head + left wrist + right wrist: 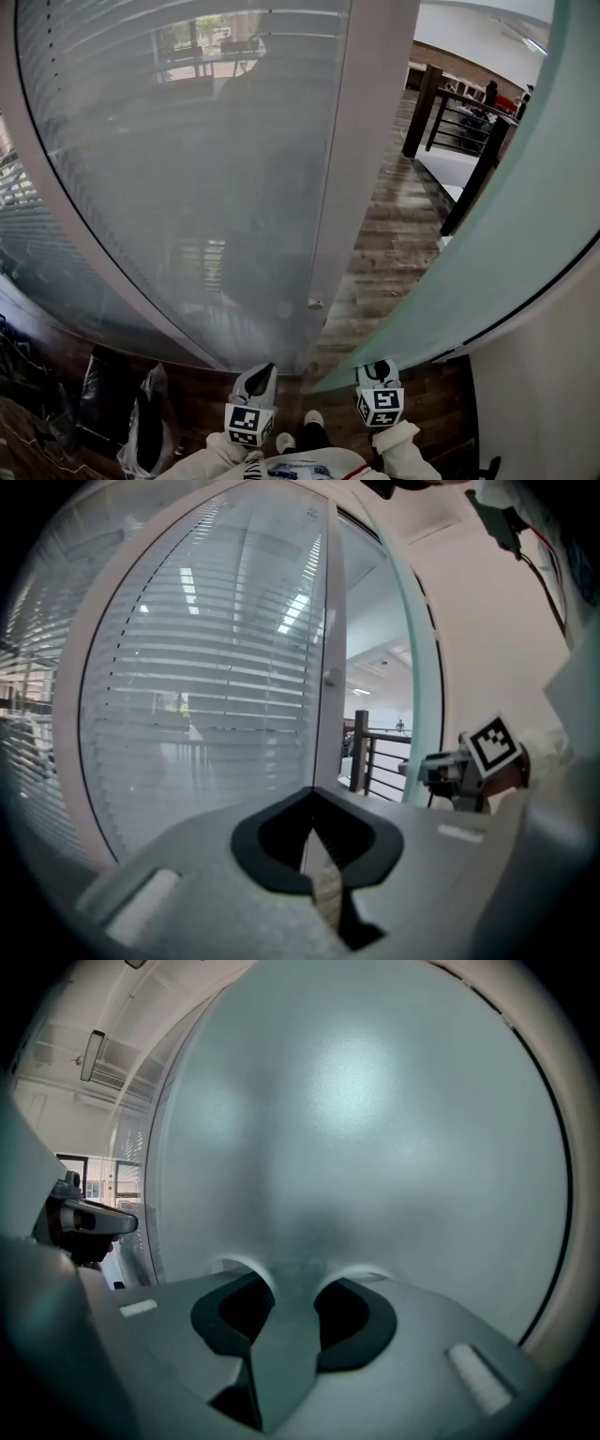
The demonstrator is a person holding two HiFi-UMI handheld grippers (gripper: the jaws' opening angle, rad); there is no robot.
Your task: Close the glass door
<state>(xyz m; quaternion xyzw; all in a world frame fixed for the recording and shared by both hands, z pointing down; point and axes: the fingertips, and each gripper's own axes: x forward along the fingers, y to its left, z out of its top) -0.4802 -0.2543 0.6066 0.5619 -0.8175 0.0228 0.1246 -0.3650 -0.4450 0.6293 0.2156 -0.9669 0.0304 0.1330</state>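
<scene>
The frosted greenish glass door [506,234] stands open at the right and fills the right gripper view [375,1129]. My right gripper [377,367] is at the door's face near its lower edge. Its jaws [284,1283] are open, tips close against the glass, with nothing between them. My left gripper [260,375] is beside it, pointing at the white door post [361,169], and its jaws [312,794] meet at the tips. In the left gripper view the door's edge [424,686] and the right gripper's marker cube [492,747] show at the right.
A fixed glass panel [187,187] with blinds behind it fills the left. Between post and door, wooden floor [394,234] leads to a dark railing [469,131]. Black bags [122,412] lie at lower left. A white wall [544,394] is at the right.
</scene>
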